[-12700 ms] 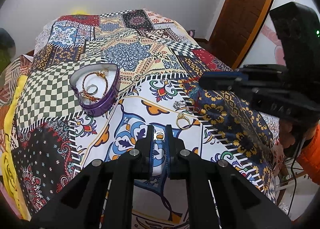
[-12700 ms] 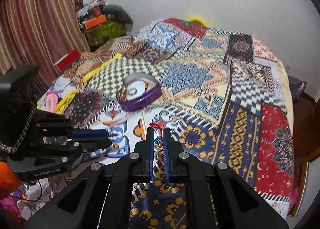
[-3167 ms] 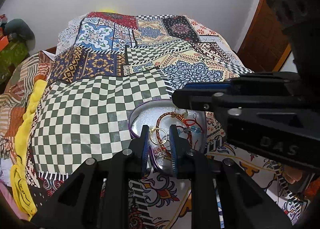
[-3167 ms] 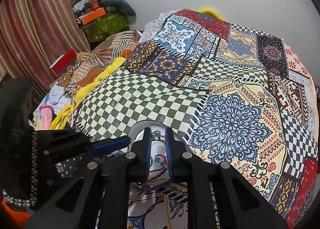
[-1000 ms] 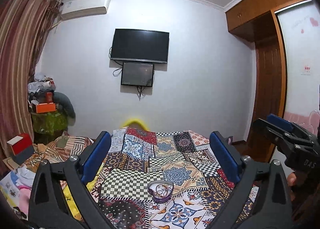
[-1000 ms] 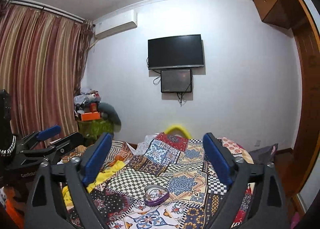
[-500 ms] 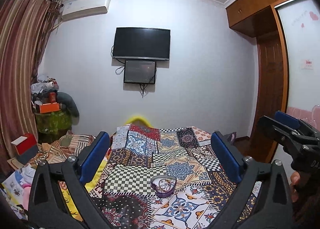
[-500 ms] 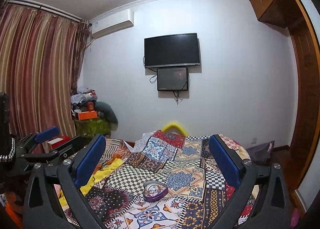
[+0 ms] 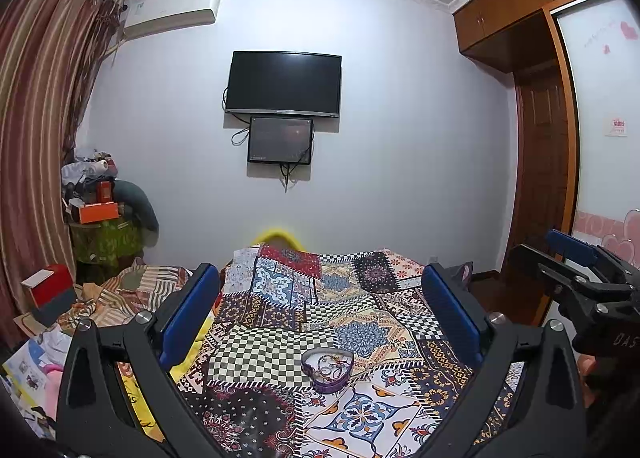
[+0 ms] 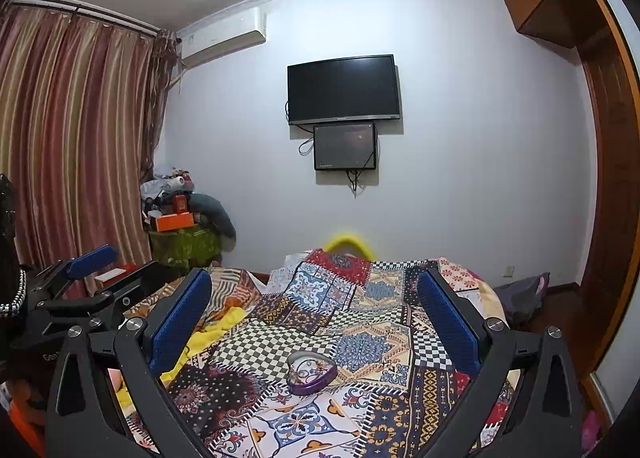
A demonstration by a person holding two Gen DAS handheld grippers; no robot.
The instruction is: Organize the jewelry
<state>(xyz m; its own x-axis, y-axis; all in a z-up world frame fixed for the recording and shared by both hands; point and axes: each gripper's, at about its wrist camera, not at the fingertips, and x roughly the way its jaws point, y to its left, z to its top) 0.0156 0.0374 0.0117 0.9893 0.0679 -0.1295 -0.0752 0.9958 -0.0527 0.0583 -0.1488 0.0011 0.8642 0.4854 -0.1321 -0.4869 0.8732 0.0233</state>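
In your left wrist view, the bed [image 9: 360,334] with its patchwork cover fills the lower middle, and the purple heart-shaped box [image 9: 328,369] sits on it, near the checkered patch, with jewelry [image 9: 331,363] inside. Behind it you see the wall with the TV [image 9: 283,84], a small screen [image 9: 280,140] below it, the curtain [image 9: 36,130] at left and the wooden door [image 9: 542,186] at right. Nothing stands between your tool and the box. Compared with half a second ago, the picture is almost the same; three seconds ago your fingers were down at the box. Your left gripper [image 9: 320,314] is now wide apart and holds nothing. The right gripper [image 9: 580,278] shows at the right edge.

In your right wrist view, the same box [image 10: 311,373] lies on the bed [image 10: 380,338], well apart from the tool. Clutter is piled on a green stand [image 10: 184,242] beside the curtain [image 10: 72,146]. Your right gripper [image 10: 314,314] is spread wide, empty, touching nothing. The left gripper [image 10: 80,278] appears at left.
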